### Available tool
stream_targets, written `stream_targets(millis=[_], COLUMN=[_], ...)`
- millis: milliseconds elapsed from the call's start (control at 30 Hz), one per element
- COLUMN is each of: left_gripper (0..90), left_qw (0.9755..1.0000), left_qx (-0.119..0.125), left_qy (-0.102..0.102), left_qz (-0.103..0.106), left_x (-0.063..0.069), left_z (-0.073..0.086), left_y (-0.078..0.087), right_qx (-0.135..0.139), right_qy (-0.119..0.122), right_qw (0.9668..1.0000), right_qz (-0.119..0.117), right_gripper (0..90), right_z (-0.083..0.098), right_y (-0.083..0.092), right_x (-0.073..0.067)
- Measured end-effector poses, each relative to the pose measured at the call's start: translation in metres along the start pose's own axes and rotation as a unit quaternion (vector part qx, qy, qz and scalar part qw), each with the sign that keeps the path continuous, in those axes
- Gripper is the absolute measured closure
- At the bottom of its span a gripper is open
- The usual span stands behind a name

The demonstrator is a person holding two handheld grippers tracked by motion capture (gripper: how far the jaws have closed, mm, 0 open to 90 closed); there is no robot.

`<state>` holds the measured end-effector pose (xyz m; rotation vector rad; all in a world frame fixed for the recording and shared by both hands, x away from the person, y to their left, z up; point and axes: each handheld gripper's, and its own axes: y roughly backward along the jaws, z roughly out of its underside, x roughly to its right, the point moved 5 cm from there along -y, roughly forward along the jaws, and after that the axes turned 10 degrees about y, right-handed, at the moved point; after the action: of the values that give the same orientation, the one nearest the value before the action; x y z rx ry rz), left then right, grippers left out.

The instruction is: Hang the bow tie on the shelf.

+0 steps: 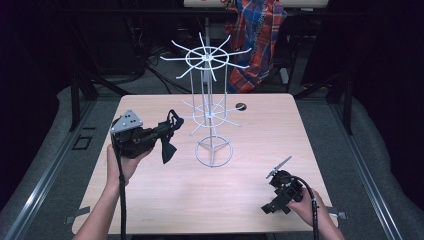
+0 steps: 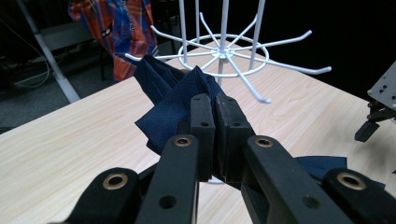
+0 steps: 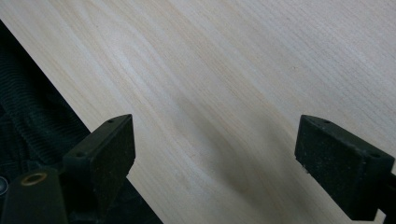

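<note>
Navy cloth (image 1: pixel 169 137) hangs pinched in the left tool (image 1: pixel 162 129), which a hand (image 1: pixel 122 162) holds above the left part of the pale wooden tabletop (image 1: pixel 165 195); in the high view the fabric droops from the closed tips in a loose fold and stays clear of the wood. Seen from the left gripper view, the two black jaws press flat together on the cloth (image 2: pixel 170 100) (folds of it bunch up beyond them, and a corner trails out to the right below), with the tips aimed at the lower ring of a white wire rack (image 2: pixel 224 51). That rack (image 1: pixel 212 112) stands upright near the middle of the tabletop, just to the right of the cloth, on a round base, with a second ring of upturned hooks on top. Farther right, near the front corner, the right tool (image 1: pixel 277 169) rests low in the other hand (image 1: pixel 312 207), well apart from the rack. Its jaws stand wide over bare wood (image 3: pixel 219 88) with nothing between them.
</note>
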<state>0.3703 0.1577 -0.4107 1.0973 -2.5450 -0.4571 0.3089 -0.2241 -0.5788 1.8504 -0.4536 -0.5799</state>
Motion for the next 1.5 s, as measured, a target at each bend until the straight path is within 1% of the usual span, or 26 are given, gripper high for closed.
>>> stream_targets(millis=[133, 233, 333, 400, 533, 600, 767, 867, 967, 1100, 1200, 1300, 1367, 1433, 1500], left_gripper=[86.6, 86.6, 86.6, 86.6, 86.6, 86.6, 86.6, 86.6, 86.6, 86.6, 86.6, 86.6, 86.6, 86.6, 86.5], left_qw=[0.9999, 0.9998, 0.9996, 0.9996, 0.9998, 0.9998, 0.9998, 0.9998, 0.9996, 0.9992, 0.9990, 0.9986, 0.9983, 0.9979, 0.9972], left_qx=[0.009, 0.013, 0.015, 0.017, 0.018, 0.015, 0.017, 0.013, 0.007, 0.006, 0.003, -0.001, -0.007, -0.010, -0.010], left_qy=[-0.008, -0.011, -0.018, -0.020, -0.005, -0.006, -0.001, 0.005, 0.016, 0.033, 0.043, 0.051, 0.057, 0.063, 0.072], left_qz=[0.004, 0.013, 0.014, 0.012, 0.010, 0.009, 0.012, 0.015, 0.020, 0.022, 0.014, 0.013, 0.013, 0.016, 0.021], left_x=[0.006, 0.011, 0.016, 0.015, 0.006, 0.003, -0.003, -0.006, -0.011, -0.017, -0.023, -0.027, -0.029, -0.031, -0.033], left_z=[-0.005, -0.007, -0.009, -0.009, -0.008, -0.008, -0.008, -0.007, -0.003, 0.000, 0.003, 0.007, 0.009, 0.011, 0.013], left_y=[0.006, 0.009, 0.009, 0.008, 0.005, 0.003, -0.003, -0.008, -0.015, -0.019, -0.022, -0.026, -0.029, -0.031, -0.033], right_qx=[-0.002, -0.002, -0.001, -0.002, -0.003, -0.003, -0.002, -0.004, -0.004, -0.006, -0.005, -0.006, -0.006, 0.002, -0.003], right_qy=[0.001, 0.002, 0.002, 0.001, 0.002, 0.002, 0.000, 0.001, 0.001, 0.002, 0.002, 0.002, 0.002, -0.005, -0.002], right_qw=[1.0000, 1.0000, 1.0000, 1.0000, 1.0000, 1.0000, 1.0000, 1.0000, 1.0000, 1.0000, 1.0000, 1.0000, 1.0000, 1.0000, 1.0000], right_qz=[0.001, 0.000, 0.000, 0.000, 0.000, 0.000, 0.001, 0.000, 0.000, 0.001, 0.000, 0.000, -0.001, -0.005, -0.004], right_gripper=[11.8, 11.8, 11.8, 11.8, 11.8, 11.8, 11.8, 11.8, 11.8, 11.8, 11.8, 11.8, 11.8, 11.8, 11.8], right_z=[0.000, 0.000, 0.000, 0.000, 0.000, 0.000, 0.000, 0.000, 0.000, 0.001, 0.001, 0.001, 0.001, 0.000, 0.000], right_y=[0.000, 0.000, 0.001, 0.001, 0.000, 0.000, 0.000, 0.000, 0.000, 0.000, 0.000, 0.000, 0.000, -0.002, -0.001], right_x=[0.000, -0.001, -0.001, -0.001, -0.001, 0.000, 0.000, 0.000, 0.000, 0.000, 0.000, 0.000, 0.000, -0.002, -0.001])
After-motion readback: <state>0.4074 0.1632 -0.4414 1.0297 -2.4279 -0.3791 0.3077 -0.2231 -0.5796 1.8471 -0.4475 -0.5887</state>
